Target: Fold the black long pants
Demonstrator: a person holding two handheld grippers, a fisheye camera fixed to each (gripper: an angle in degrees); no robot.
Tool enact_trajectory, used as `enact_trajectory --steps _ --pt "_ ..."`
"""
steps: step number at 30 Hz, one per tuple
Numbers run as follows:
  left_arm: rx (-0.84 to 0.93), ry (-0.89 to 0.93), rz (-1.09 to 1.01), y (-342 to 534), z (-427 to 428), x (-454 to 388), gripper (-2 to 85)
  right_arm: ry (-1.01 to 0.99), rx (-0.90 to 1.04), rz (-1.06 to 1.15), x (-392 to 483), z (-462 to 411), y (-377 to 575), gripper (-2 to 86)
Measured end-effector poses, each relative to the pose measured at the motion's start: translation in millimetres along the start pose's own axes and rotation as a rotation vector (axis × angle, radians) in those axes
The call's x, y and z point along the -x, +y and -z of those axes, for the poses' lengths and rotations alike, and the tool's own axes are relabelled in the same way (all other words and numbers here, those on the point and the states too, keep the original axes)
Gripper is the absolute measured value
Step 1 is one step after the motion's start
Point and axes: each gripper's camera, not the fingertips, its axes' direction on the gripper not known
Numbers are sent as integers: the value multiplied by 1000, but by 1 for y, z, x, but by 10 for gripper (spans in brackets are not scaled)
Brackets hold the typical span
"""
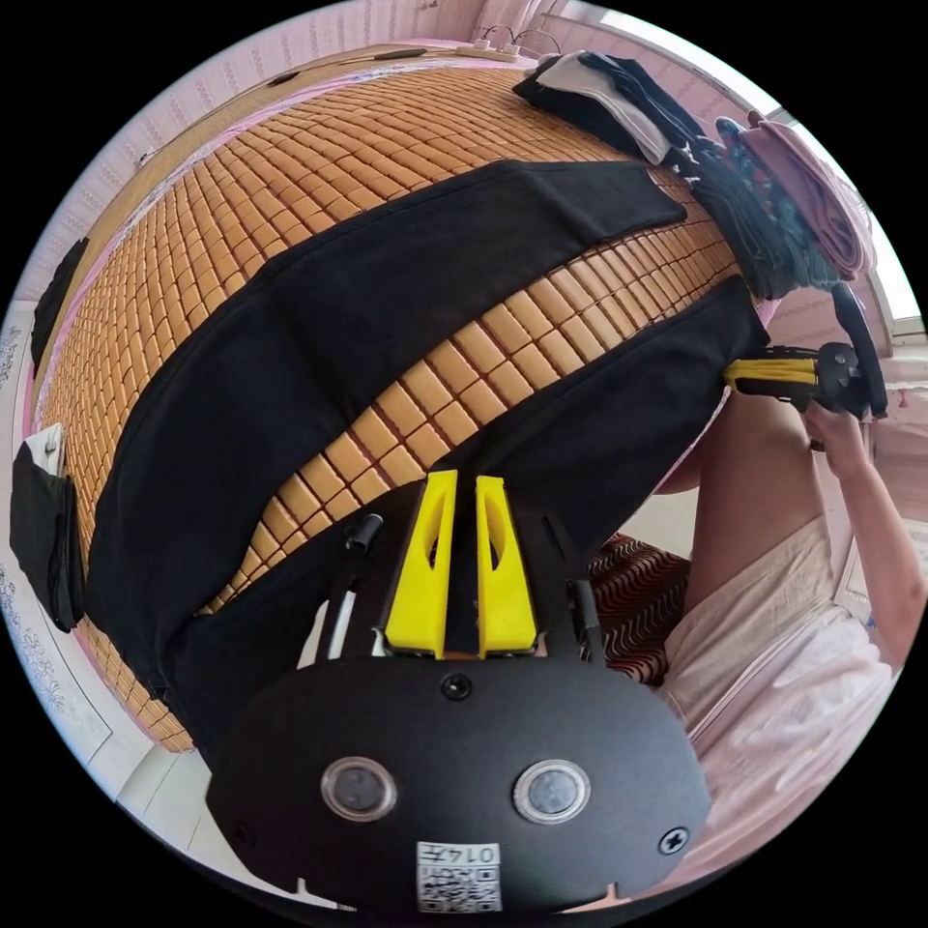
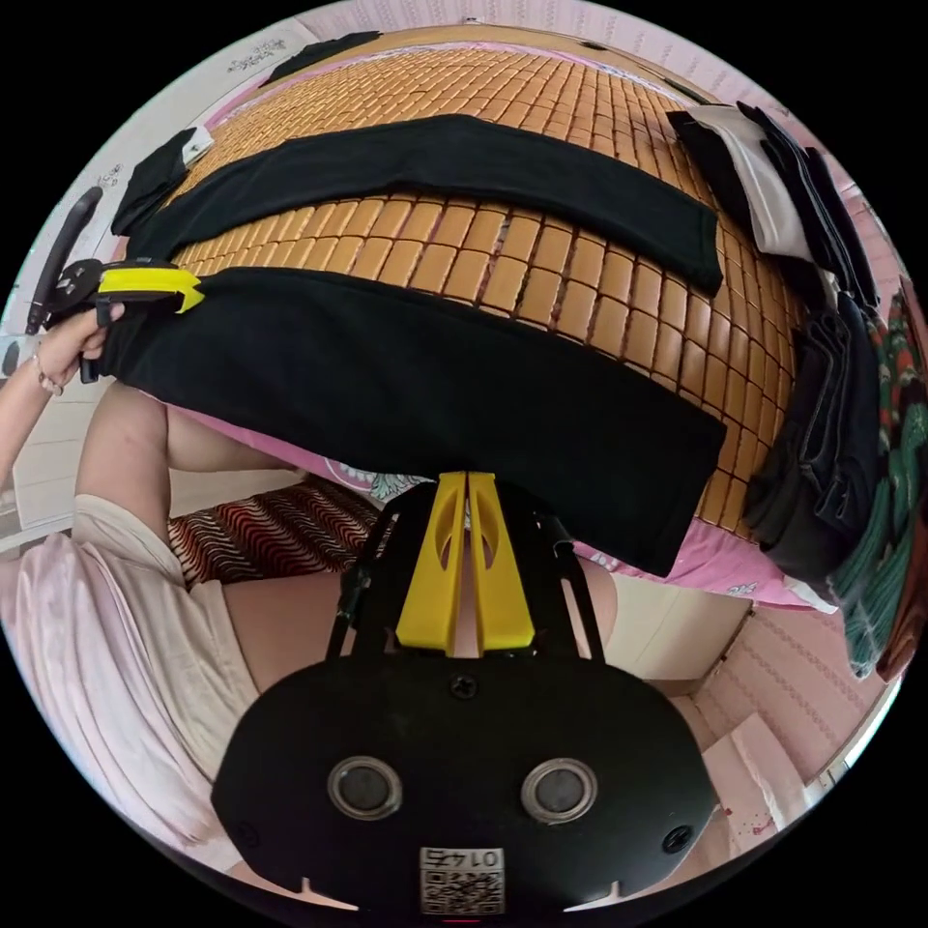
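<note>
Pants (image 1: 319,329) first: the black long pants lie spread on the bamboo mat (image 1: 290,184), two legs fanned apart with a strip of mat showing between them, the near leg running along the mat's near edge and partly hanging over it.

Left of the mat's middle, at the waist end, the left gripper (image 1: 462,541) has its yellow jaws drawn nearly together over the near leg's edge; a fold of black cloth seems to sit between them, though how firmly it is pinched I cannot tell.

Moving right along that same edge, the right gripper (image 2: 465,527) sits close to the hem end of the near leg (image 2: 406,387), jaws pressed close with only a thin slit between, tips right at the cloth border. It looks like a pinch on the edge, but I can't confirm a bite.

Now the risks, as I judge them. If either pinch is shallow, lifting the near leg across to the far leg (image 2: 435,164) could drop one end, and the leg would land twisted. Uneven lifting would skew the seams.

Right of the mat's hem end, the clothes pile (image 2: 822,416) sits just beside the hem; a wide swing could drag it.
</note>
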Motion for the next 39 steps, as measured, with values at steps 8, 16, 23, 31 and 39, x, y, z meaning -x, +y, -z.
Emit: enact_trajectory --steps 8,16,23,31,39 --pt "-281 308 219 104 39 87 20 -249 -320 -427 -78 39 84 11" --pt "-558 433 829 343 53 234 44 -416 -350 -818 -140 22 138 120" --pt "-692 467 1303 478 37 297 96 -475 -319 -877 -144 20 114 120" --pt "-724 501 1503 523 18 337 91 -452 -396 -821 -119 56 95 14" --pt "-632 514 1393 549 26 356 -4 -102 -400 -569 -58 109 60 6"
